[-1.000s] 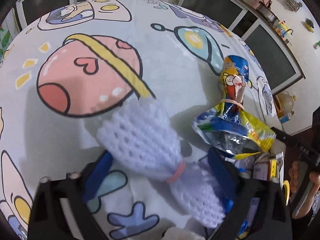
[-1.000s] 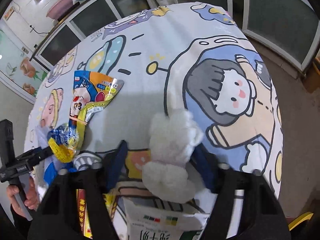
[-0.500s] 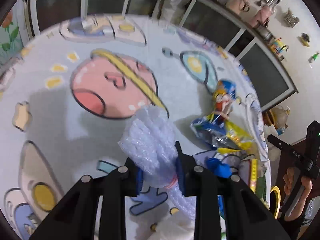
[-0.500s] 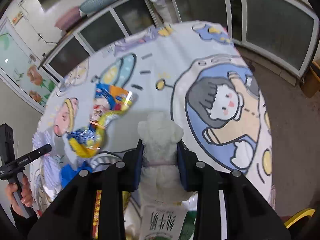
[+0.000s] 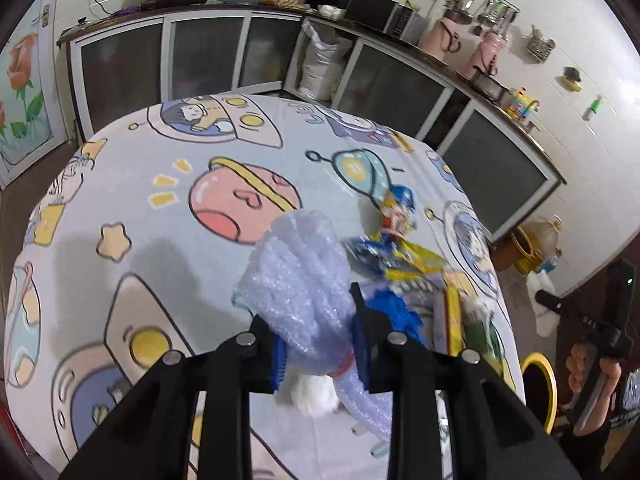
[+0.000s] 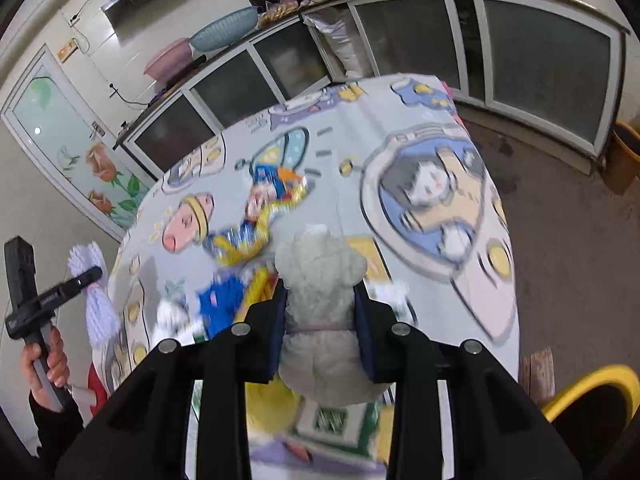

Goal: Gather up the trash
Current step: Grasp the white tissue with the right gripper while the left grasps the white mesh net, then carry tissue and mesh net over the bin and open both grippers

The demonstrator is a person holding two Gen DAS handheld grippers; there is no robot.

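My left gripper (image 5: 318,322) is shut on a pale blue foam net bundle (image 5: 300,276) tied with a pink band, held above the table. It also shows in the right wrist view (image 6: 96,304). My right gripper (image 6: 320,312) is shut on a white crumpled paper wad (image 6: 322,276), also lifted. A blue and yellow snack wrapper (image 5: 394,240) lies on the cartoon-print tablecloth (image 5: 168,240); it also shows in the right wrist view (image 6: 264,208). More wrappers and a blue scrap (image 5: 394,312) lie near the front edge.
A black bin with a yellow rim (image 5: 538,388) stands on the floor right of the table; it also shows in the right wrist view (image 6: 596,404). A green and white carton (image 6: 336,420) lies under my right gripper. Cabinets (image 5: 208,60) line the far wall.
Both grippers closed on their trash, the left on the foam net and the right on the paper wad, and lifted well above the table. The view has pulled back.
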